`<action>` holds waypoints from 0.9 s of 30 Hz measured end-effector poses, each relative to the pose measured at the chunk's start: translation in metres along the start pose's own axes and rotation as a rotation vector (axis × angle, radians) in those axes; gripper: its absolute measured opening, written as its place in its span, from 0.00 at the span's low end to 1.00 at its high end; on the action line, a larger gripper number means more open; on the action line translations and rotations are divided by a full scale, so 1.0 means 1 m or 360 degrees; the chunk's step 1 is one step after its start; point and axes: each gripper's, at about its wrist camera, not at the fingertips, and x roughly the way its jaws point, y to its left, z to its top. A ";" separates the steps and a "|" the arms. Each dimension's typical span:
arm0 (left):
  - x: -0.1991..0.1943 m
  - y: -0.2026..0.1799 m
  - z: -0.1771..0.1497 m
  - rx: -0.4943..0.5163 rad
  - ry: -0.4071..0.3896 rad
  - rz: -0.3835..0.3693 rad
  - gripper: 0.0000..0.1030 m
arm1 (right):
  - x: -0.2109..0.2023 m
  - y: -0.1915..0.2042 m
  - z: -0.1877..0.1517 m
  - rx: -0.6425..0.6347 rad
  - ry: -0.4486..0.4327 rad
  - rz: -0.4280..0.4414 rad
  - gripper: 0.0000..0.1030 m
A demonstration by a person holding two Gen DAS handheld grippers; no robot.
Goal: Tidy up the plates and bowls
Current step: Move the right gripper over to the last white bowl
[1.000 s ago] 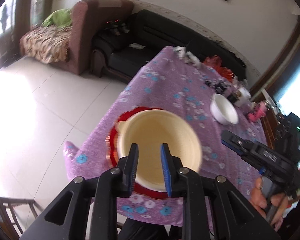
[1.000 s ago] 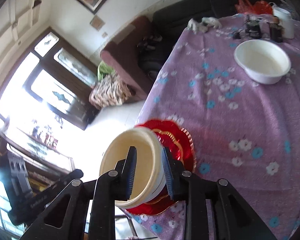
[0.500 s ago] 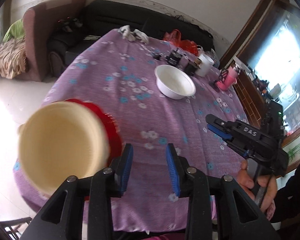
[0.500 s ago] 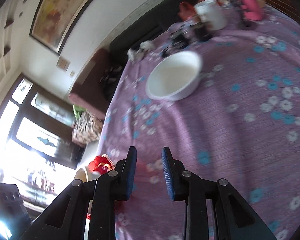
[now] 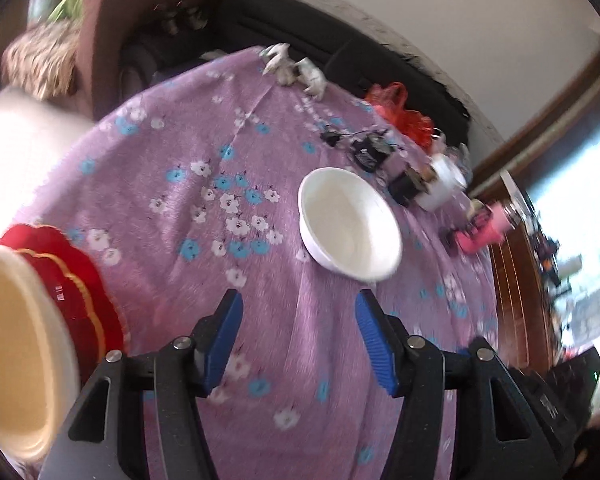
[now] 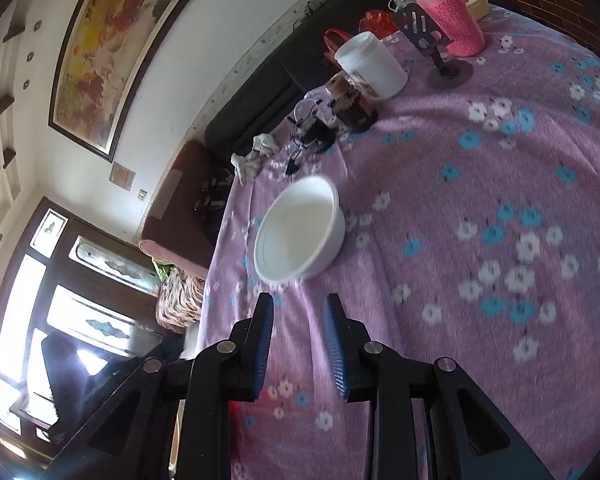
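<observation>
Two bowls [image 5: 350, 224] on floral tablecloth [image 5: 260, 140]

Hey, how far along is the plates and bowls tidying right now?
Partly done. The cream bowl sits on the red plate at the table's near edge. Nothing is in hand: the left gripper and right gripper are both open and empty, pointed toward the white bowl, which stands alone on the purple tablecloth, not yet collected.

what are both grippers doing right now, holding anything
Left gripper: open wide, holding nothing, above the purple cloth short of the white bowl.
Right gripper: open, narrower gap, holding nothing, pointed at the same bowl.
</observation>
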 end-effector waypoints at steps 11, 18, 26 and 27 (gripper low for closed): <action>0.068 0.008 0.040 -0.0263 0.0037 -0.0020 0.56 | 0.070 -0.018 0.064 0.0075 0.0120 -0.0016 0.28; 0.089 0.010 0.058 -0.0295 0.0025 -0.0032 0.56 | 0.109 -0.027 0.086 0.0068 0.0175 -0.0038 0.28; 0.110 0.002 0.065 -0.0295 0.0042 -0.0099 0.56 | 0.130 -0.035 0.094 0.0065 0.0203 -0.0049 0.28; 0.111 0.002 0.065 -0.0294 0.0039 -0.0103 0.56 | 0.131 -0.036 0.094 0.0069 0.0206 -0.0050 0.28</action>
